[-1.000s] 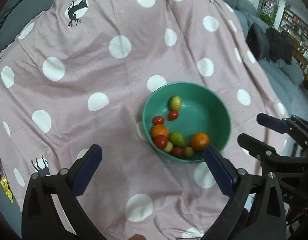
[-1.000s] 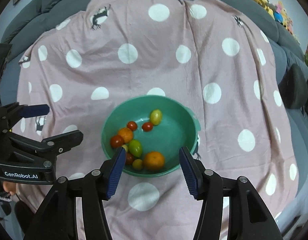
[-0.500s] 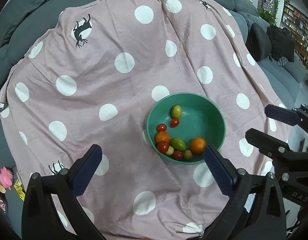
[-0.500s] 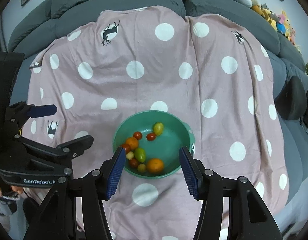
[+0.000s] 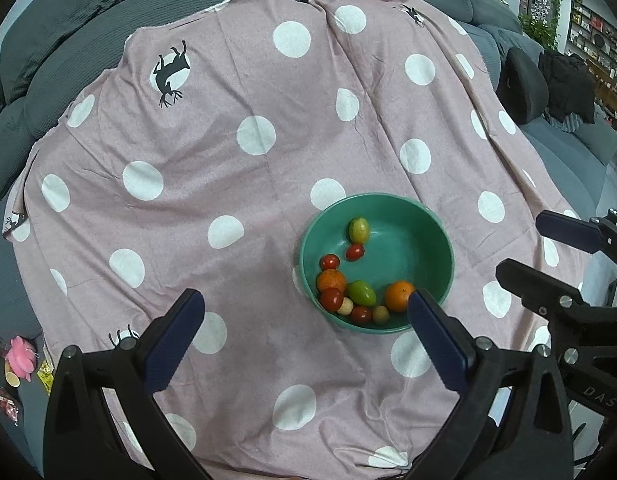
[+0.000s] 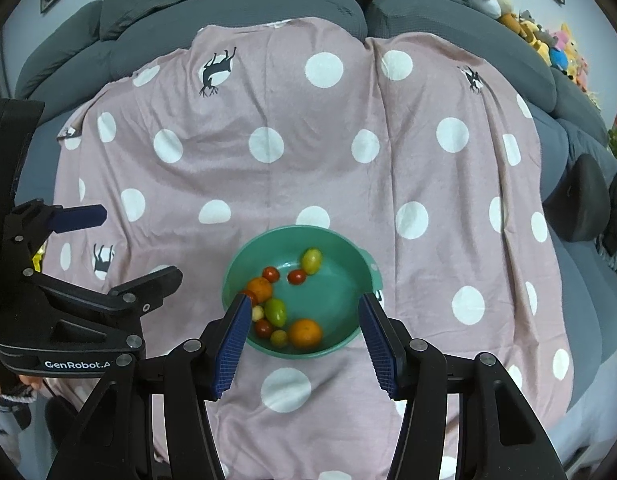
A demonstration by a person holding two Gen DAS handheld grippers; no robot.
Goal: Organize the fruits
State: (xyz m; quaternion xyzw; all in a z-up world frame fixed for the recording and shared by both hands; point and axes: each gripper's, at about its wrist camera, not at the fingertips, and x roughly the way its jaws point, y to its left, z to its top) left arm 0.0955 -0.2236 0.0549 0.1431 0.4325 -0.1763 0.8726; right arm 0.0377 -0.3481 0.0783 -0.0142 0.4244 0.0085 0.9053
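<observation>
Right wrist view: right gripper [image 6: 300, 320] spread, empty; left gripper [image 5: 304, 320] likewise. Fruits [image 6: 282, 300] in bowl [image 6: 348, 248], from 5 to 12 o'clock, probably soft, slippery; pinch lightly across middles.

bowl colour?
Teal green bowl, seen best in the right wrist view.

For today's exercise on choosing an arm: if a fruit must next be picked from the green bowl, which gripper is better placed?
Probably the right gripper: open and empty, it frames the green bowl between its fingers. The left gripper, also open, sits off to the bowl's left side.
</observation>
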